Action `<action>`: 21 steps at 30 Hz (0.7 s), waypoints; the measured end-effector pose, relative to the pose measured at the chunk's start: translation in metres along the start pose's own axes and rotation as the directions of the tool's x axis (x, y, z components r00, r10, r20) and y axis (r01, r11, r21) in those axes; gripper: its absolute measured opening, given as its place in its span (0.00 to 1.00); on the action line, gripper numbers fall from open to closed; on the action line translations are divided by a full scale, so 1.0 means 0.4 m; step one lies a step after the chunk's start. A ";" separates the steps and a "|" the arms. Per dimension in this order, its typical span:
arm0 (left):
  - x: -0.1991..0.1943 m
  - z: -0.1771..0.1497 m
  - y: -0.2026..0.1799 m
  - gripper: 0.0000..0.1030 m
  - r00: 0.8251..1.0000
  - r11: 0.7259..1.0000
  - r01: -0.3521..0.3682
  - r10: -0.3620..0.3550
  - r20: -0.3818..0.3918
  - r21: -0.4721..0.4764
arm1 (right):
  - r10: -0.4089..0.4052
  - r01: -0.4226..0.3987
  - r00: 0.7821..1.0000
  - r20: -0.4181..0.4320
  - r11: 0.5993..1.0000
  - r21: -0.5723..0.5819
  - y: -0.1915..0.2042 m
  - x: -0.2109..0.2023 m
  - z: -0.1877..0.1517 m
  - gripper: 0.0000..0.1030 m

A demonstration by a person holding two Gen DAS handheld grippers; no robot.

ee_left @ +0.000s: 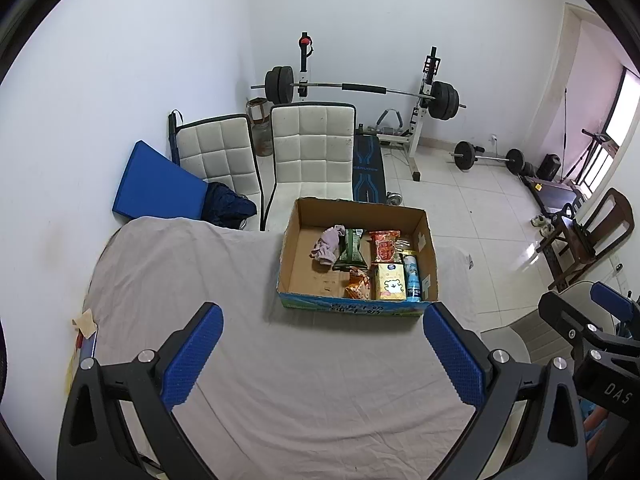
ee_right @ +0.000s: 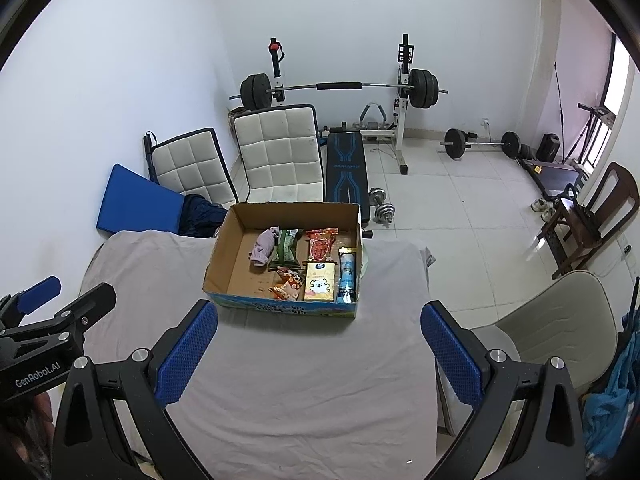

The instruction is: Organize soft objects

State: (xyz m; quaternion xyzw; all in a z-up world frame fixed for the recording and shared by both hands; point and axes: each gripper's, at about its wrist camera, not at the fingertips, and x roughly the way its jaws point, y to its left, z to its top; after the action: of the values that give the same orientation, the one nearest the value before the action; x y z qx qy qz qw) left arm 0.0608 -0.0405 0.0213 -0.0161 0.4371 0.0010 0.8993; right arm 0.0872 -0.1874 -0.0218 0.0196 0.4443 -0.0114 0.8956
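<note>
An open cardboard box (ee_left: 292, 240) (ee_right: 224, 248) stands on the grey cloth-covered table (ee_left: 180, 280) (ee_right: 160, 272). Inside lie a crumpled pink cloth (ee_left: 329, 246) (ee_right: 264, 249), a green snack bag (ee_left: 352, 249) (ee_right: 286, 254), a red packet (ee_left: 385, 246) (ee_right: 320, 246), an orange snack bag (ee_left: 358, 284) (ee_right: 288, 283), a yellow packet (ee_left: 390, 282) (ee_right: 319, 282) and a blue tube (ee_left: 412, 278) (ee_right: 346, 276). My left gripper (ee_left: 322, 356) is open and empty, short of the box. My right gripper (ee_right: 318, 354) is open and empty, also short of the box.
Two white padded chairs (ee_left: 312, 148) (ee_right: 280, 148) and a blue mat (ee_left: 156, 184) stand behind the table. A weight bench with a barbell (ee_left: 360, 90) (ee_right: 340, 88) is at the back wall. A beige chair (ee_right: 560, 320) stands right of the table.
</note>
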 end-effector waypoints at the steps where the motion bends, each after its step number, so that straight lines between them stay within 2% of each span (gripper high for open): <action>1: 0.000 0.000 0.000 1.00 1.000 1.000 -0.001 0.001 0.000 0.000 | 0.001 -0.001 1.000 0.001 1.000 -0.002 0.002 -0.001 0.001 1.00; 21: 0.001 0.000 0.002 1.00 1.000 1.000 0.000 0.000 0.001 -0.002 | -0.006 0.006 1.000 0.012 1.000 -0.004 0.006 -0.013 0.011 1.00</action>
State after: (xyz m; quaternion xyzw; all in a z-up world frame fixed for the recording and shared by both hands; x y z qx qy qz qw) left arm 0.0610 -0.0396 0.0211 -0.0169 0.4364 0.0014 0.8996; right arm 0.0874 -0.1851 -0.0148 0.0164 0.4389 -0.0133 0.8983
